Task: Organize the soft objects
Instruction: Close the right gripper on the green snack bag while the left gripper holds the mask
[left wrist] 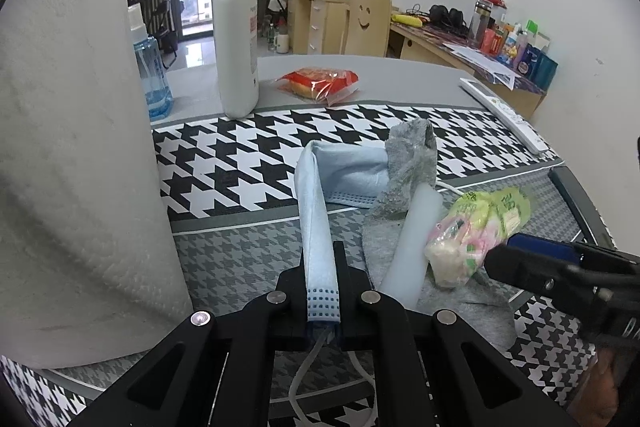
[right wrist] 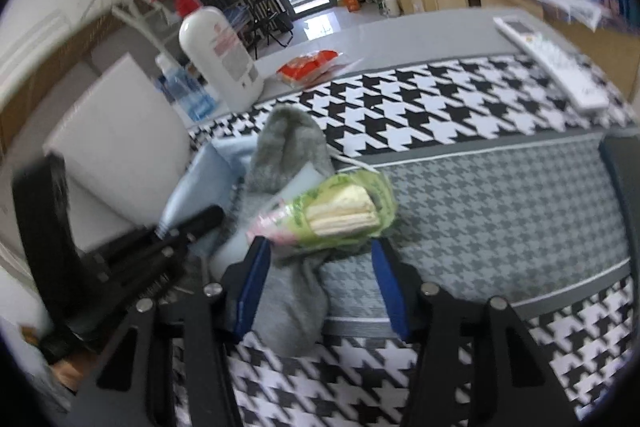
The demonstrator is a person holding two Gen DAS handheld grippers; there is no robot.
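The bench (left wrist: pixel 400 67) wears a houndstooth cloth (left wrist: pixel 240 155), and the soft things sit in a loose heap near its front edge, beside a tall paper towel roll (left wrist: pixel 72 147). Biggest in the heap is a grey sock (right wrist: pixel 288 291), stretched toward the front edge with its toe humped up at the far end. A pale blue face mask (left wrist: pixel 344 179) lies next to it, one end drawn out in a long strip running straight back to the left hand-held gripper (left wrist: pixel 323 267), whose jaws are pinched together on that end.

On top of the sock rests a small green packet (right wrist: pixel 340 215), its long axis lying crosswise, roughly from one blue pad to the other of the right hand-held gripper (right wrist: pixel 320 259). That gripper is plainly the nearer one; the packet sits just ahead of it and slightly above the gap. Its jaws stand apart, one on each side of the packet's near edge. The left pad seems to brush the wrapper and the right one looks clear of it, so I would not call it gripped yet. Closing across the packet's length looks awkward; across the short side would suit better.
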